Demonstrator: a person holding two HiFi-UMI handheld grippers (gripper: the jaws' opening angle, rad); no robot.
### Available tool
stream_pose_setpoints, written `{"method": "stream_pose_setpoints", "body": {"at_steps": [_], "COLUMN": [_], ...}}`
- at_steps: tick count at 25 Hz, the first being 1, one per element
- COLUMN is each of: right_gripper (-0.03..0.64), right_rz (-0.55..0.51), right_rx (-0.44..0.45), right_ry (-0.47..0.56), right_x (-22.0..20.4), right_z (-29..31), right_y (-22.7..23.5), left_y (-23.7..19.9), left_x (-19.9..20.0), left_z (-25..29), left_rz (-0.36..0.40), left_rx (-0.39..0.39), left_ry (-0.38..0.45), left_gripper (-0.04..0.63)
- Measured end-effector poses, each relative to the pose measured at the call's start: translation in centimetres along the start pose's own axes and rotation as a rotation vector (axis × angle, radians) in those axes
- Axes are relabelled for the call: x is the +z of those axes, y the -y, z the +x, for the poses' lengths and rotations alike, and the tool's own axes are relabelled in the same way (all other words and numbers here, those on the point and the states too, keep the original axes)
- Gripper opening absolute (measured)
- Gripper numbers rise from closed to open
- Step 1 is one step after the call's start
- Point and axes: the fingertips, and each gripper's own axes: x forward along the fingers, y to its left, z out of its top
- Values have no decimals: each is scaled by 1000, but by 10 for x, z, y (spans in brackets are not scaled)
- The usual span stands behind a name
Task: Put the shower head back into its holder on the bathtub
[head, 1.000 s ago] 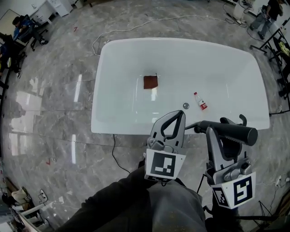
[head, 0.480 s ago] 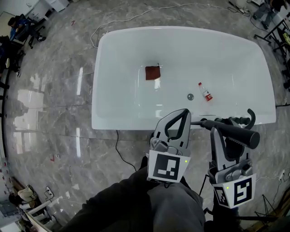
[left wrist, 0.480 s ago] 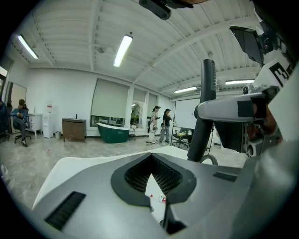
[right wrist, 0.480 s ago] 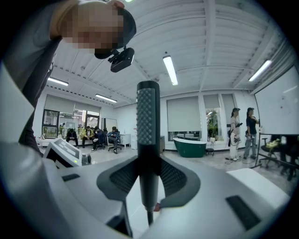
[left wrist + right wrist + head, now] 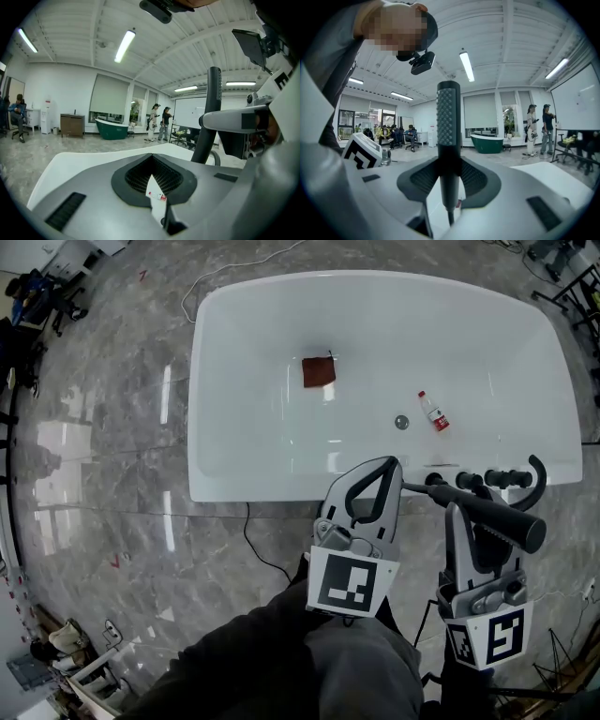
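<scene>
The white bathtub [image 5: 244, 479] lies ahead in the head view. Black tap fittings and a curved holder [image 5: 497, 478] sit on its near rim at the right. My right gripper [image 5: 458, 514] is shut on the black shower head [image 5: 492, 519], which lies crosswise just short of those fittings. In the right gripper view its ribbed handle [image 5: 448, 117] stands upright between the jaws. My left gripper [image 5: 385, 468] is shut on nothing, its tip over the near rim. In the left gripper view [image 5: 154, 187] the shower head [image 5: 213, 108] rises at the right.
A red-brown cloth [image 5: 318, 371], a small bottle [image 5: 434, 412] and the drain [image 5: 401, 422] lie on the tub floor. A black cable [image 5: 253, 535] runs over the marble floor by the tub's near side. People and a green tub [image 5: 111, 129] are far off.
Both grippers have come nearer the tub's near rim. The shower head in the right gripper now lies closer to the black fittings. Both grips are unchanged.
</scene>
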Motion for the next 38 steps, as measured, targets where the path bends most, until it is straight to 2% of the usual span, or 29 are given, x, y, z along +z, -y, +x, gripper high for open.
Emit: {"method": "stream_pose_setpoints", "body": {"at_steps": [11, 38], "right_gripper": [141, 141], "right_rz": [31, 34], "right_rx": [-28, -65], "right_ry": [-21, -86], "right_x": [-27, -82], "right_z": [5, 19], "right_y": [2, 3], "left_y": [1, -15], "left_x": [-18, -56], "left_z": [10, 25], "left_rz": [7, -15], "left_rx": [-40, -63], "left_ry": [-30, -106], "left_gripper": [3, 3]}}
